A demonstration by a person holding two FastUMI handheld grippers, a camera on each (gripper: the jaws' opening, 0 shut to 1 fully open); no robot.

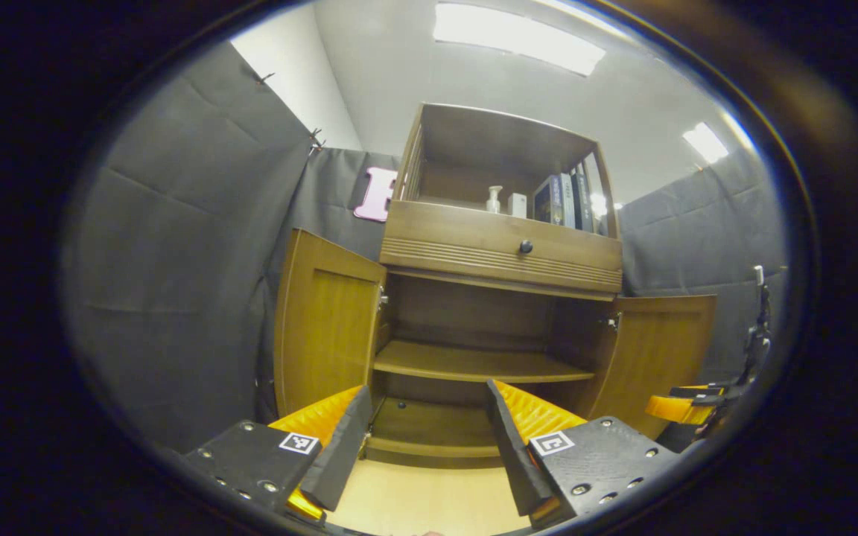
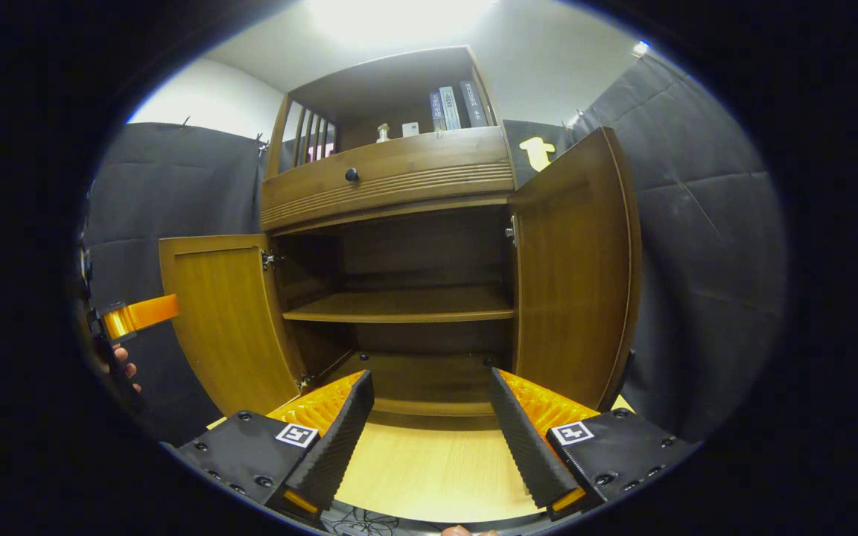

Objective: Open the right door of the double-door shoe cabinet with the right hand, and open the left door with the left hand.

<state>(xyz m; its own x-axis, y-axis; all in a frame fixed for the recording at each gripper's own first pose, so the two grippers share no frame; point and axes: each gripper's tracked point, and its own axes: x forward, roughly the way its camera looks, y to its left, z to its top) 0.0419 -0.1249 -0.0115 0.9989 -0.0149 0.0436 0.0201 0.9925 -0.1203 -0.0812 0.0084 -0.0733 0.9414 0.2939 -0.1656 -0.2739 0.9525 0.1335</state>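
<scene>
Wooden cabinet: left door and right door swung wide. We hold left tool and right tool spread, empty, clear of both doors.

Cabinet stands on the floor against the booth wall. Left door and right door both swung out. Inside: one shelf above the bottom board. Drawer sits over the doors; above it an open compartment holds a bottle left, books right.
</scene>
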